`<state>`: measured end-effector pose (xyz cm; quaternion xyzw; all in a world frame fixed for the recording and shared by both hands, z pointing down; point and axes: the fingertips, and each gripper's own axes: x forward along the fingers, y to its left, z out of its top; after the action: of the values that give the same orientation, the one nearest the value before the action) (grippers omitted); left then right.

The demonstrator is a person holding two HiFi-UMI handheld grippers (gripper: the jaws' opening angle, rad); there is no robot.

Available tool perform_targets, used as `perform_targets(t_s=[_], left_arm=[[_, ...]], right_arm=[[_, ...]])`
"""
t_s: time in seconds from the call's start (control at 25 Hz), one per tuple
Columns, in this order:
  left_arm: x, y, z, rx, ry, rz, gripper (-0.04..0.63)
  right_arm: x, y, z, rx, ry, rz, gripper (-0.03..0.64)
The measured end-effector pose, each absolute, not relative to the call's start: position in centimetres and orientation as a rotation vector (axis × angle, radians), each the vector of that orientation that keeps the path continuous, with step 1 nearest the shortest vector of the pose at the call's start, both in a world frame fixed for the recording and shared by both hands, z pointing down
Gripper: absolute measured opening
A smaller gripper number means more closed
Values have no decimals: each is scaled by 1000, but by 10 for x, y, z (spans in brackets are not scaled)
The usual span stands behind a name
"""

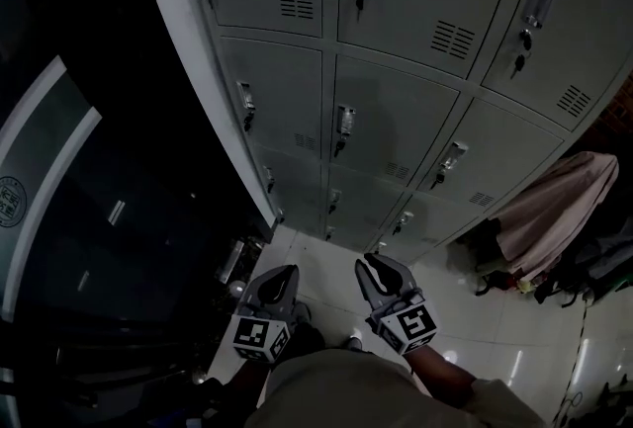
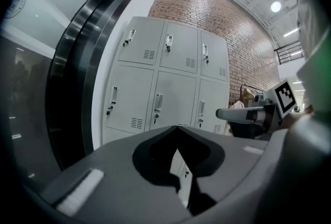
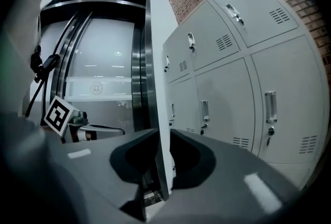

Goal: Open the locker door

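Left gripper (image 1: 285,270) with tips pressed together on nothing; right gripper (image 1: 374,260) parted by a narrow slit, also empty. Locker doors (image 1: 396,125) all closed, keys (image 1: 357,1) in the locks, contents hidden. Standing ahead, well apart from both grippers. Seen from head view only: pink cloth (image 1: 559,204) draped at the right. Seen from gripper views only: brick wall (image 2: 207,5) above the lockers.

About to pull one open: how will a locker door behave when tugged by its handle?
The locker door looks like painted sheet metal, so it likely swings as one stiff panel. A key seems to hang below its handle, so it may stay latched until turned.
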<state>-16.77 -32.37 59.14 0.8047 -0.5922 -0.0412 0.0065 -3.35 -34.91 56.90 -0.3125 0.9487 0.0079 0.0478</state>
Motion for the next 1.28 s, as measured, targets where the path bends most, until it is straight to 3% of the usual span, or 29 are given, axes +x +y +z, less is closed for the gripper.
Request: perform_targets(t_s=[0.36,0.72,0.88,1.28], left_arm=[[-232,-336,599,2466,-1847,-140,118],[-301,-337,598,2351,-1891,-71,118],[-334,-347,594,2406,-1983,-290,118],[-324,-381,598,2474,-1880,-260,118]], right_arm=[[-103,-468,601,-1082,2961,-40,209],[-143,-574,628,-1275,2910,-224,202],[-148,-608,630,-1344,2893,-201,199],[-143,-657,625,-1448,2829,-159,233]])
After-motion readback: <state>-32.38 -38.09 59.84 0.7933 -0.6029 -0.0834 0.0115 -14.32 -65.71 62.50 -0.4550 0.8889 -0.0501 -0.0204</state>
